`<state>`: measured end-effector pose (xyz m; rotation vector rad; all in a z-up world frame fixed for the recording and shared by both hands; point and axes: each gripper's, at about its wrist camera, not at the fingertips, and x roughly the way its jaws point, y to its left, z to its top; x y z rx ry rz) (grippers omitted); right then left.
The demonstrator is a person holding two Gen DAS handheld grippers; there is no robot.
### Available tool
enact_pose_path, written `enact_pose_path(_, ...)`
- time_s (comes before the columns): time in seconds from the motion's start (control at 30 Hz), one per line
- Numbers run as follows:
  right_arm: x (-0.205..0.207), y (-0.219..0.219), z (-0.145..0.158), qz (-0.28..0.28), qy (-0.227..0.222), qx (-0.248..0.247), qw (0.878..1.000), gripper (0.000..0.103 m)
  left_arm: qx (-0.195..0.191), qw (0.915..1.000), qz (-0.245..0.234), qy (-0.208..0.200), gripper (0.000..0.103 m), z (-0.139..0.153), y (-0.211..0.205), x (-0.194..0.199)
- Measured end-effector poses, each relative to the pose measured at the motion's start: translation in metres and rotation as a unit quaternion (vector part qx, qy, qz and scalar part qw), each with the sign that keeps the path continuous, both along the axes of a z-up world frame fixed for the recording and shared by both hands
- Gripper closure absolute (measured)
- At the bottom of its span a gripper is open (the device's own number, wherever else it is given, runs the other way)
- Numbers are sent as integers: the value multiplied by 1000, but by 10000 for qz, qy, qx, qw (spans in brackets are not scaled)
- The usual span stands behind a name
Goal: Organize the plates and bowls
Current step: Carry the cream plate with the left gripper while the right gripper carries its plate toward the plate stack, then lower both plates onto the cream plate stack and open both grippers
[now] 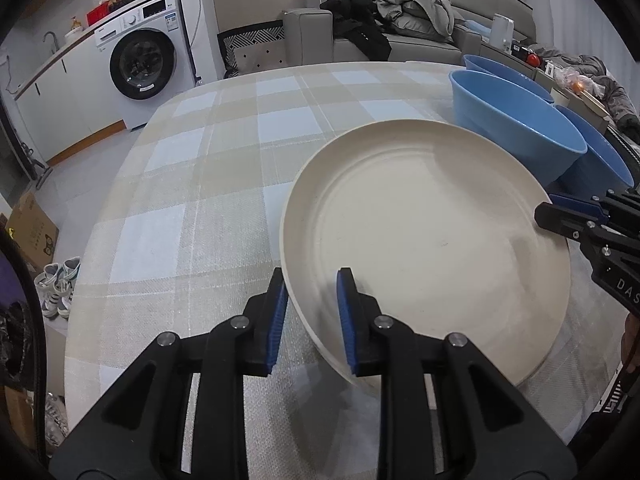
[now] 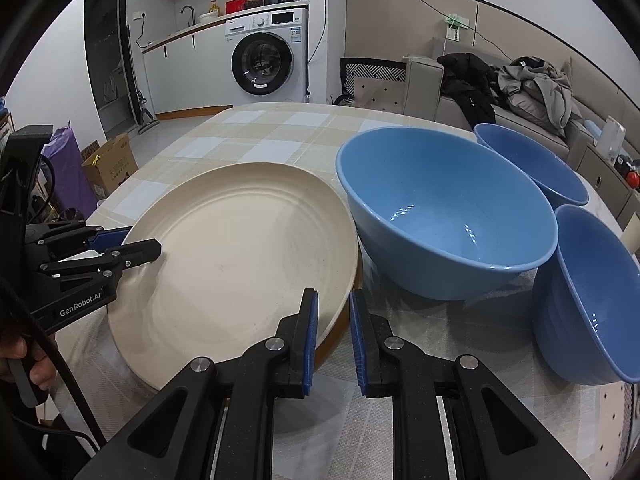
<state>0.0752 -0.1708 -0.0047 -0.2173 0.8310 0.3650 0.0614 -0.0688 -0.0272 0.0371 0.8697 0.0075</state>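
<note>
A large cream plate (image 1: pixel 432 240) lies on the checked tablecloth (image 1: pixel 192 200); it also shows in the right wrist view (image 2: pixel 236 256). My left gripper (image 1: pixel 312 316) is open, its fingers straddling the plate's near left rim. My right gripper (image 2: pixel 334 336) is open, its fingers straddling the plate's right rim; it shows in the left wrist view (image 1: pixel 576 216). The left gripper shows in the right wrist view (image 2: pixel 128 242) at the plate's left rim. Three blue bowls stand right of the plate: a big one (image 2: pixel 444 212), one behind (image 2: pixel 532 160), one at the right (image 2: pixel 592 300).
The table's edge curves round at the left and far side. Beyond it stand a washing machine (image 1: pixel 148 60), a grey sofa with clothes (image 1: pixel 400 20) and a cardboard box (image 1: pixel 32 232) on the floor. A brown edge shows under the plate's right rim (image 2: pixel 344 320).
</note>
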Motion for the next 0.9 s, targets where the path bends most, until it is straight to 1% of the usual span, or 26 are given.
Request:
enact_pose_path(0.1, -2, 2, -2, -5, -71, -116, 9999, 87, 94, 10000, 7, -20, 82, -1, -2, 0)
enact_pose_path(0.2, -3, 1, -3, -38, -46, -90, 9999, 87, 112, 9999, 14, -7, 82, -2, -3, -1)
enact_pose_path(0.27, -2, -1, -2, -38, 9, -33, 10000, 87, 42, 10000, 10, 31, 82, -1, -1, 0)
enact_pose_path(0.37, -2, -1, -2, -15, 51, -19, 10000, 85, -164, 9998, 0, 98, 81, 0, 5, 1)
enact_pose_path(0.47, -2, -1, 0, 19, 78, 1, 10000, 82, -331, 9994, -13, 138, 75, 2, 9, 0)
enact_pose_path(0.5, -2, -1, 1, 27, 76, 10, 10000, 81, -365, 9992, -30, 138, 69, 4, 10, 0)
enact_pose_path(0.53, -2, -1, 1, 40, 90, 5, 10000, 80, -378, 9992, -56, 119, 60, 6, 10, -2)
enact_pose_path(0.57, -2, -1, 2, 70, 114, 22, 9999, 80, -383, 9992, -83, 75, 55, 8, 10, -4)
enact_pose_path(0.6, -2, -2, 3, 98, 127, 75, 9998, 79, -387, 9992, -103, 14, 45, 11, 10, -6)
enact_pose_path(0.63, -3, -2, 6, 97, 111, 109, 9998, 78, -408, 9991, -111, -58, 38, 15, 10, -8)
enact_pose_path(0.67, -4, -3, 8, 99, 78, 116, 9999, 76, -438, 9989, -101, -107, 35, 19, 12, -10)
enact_pose_path(0.73, -8, -4, 14, 167, 36, 214, 9996, 63, -560, 9981, -128, -213, 29, 29, 14, -14)
enact_pose_path(0.77, -10, -5, 17, 209, 7, 315, 9993, 58, -606, 9978, -135, -242, 27, 33, 15, -16)
enact_pose_path(0.8, -12, -6, 21, 224, -18, 376, 9990, 50, -636, 9975, -136, -273, 24, 37, 16, -18)
enact_pose_path(0.83, -13, -7, 25, 234, -51, 410, 9989, 44, -680, 9970, -151, -337, 23, 42, 17, -21)
enact_pose_path(0.87, -16, -8, 30, 251, -97, 432, 9987, 41, -715, 9966, -157, -382, 22, 47, 18, -23)
enact_pose_path(0.9, -18, -8, 34, 280, -137, 453, 9985, 34, -727, 9965, -158, -394, 19, 50, 18, -25)
